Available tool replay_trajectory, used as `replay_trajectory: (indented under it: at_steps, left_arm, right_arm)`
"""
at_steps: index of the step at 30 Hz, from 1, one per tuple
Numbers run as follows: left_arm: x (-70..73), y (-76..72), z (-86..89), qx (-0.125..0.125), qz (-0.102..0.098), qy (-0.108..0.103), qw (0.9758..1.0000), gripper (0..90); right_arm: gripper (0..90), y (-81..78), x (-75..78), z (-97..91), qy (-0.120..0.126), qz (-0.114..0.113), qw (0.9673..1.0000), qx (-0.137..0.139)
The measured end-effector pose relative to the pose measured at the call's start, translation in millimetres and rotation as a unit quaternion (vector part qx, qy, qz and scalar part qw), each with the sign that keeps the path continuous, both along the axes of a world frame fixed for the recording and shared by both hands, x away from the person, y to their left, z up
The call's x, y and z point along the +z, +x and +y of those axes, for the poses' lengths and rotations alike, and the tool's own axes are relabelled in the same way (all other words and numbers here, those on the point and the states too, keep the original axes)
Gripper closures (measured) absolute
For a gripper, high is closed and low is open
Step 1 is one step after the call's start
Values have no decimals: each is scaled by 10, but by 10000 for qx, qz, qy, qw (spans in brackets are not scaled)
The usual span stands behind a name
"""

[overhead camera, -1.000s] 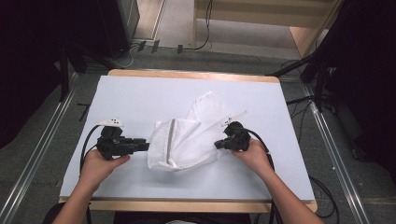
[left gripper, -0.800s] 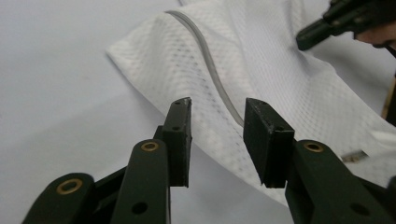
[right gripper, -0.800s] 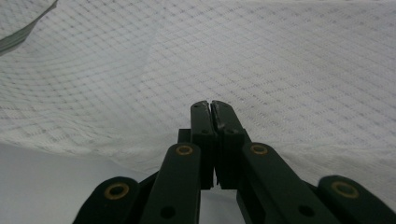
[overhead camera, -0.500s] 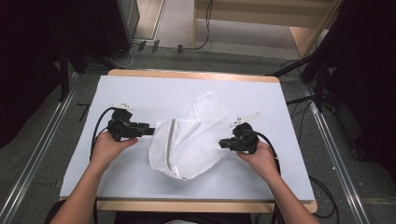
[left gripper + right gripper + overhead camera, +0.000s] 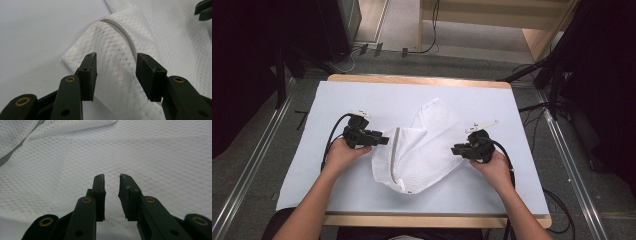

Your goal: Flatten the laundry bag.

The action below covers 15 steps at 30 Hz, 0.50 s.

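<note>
White mesh-textured cloth [image 5: 419,150], some kind of garment or bag, lies crumpled mid-table on the light table cover [image 5: 312,185]; its long axis runs diagonally, from a narrow end at the far centre-right down to a wider bunched end nearer the person, slightly left of centre. A grey seam or piping [image 5: 125,35] curves along the folded left edge. The left gripper [image 5: 379,140] sits just beside that left fold, level with the table and aimed right at it; in the left gripper view its jaws stand well apart and have just been widening, with the folded cloth edge lying beyond and between them but not pressed by the pads. The right gripper [image 5: 458,149] is at the cloth's right border, aimed left; in the right gripper view the jaws have just been easing apart, only a narrow gap now, nothing clamped between them, mesh fabric right underneath. Both hands roughly equally close, one on each side across the short axis. Next grab likely hinges on the left fold with the seam: it lies straight ahead of the left jaws.
</note>
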<state>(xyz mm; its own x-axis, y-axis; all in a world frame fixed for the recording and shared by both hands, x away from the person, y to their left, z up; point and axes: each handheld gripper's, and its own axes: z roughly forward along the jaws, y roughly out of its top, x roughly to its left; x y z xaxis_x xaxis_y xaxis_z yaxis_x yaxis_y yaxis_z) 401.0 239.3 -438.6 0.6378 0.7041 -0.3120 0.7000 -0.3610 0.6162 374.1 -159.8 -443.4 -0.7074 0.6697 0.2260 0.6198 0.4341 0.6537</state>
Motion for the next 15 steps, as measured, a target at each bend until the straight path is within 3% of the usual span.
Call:
replay_trajectory:
  at_steps: [7,15]
  left_arm:
    - [-101,64,-43,-15,104,70,9999,540]
    - [-161,103,-62,-22,311,137,9994,733]
  right_arm:
    - [707,67,-74,-186,-32,-13,9993,-364]
    - [658,120,-151,-414,-68,-23,9971,-753]
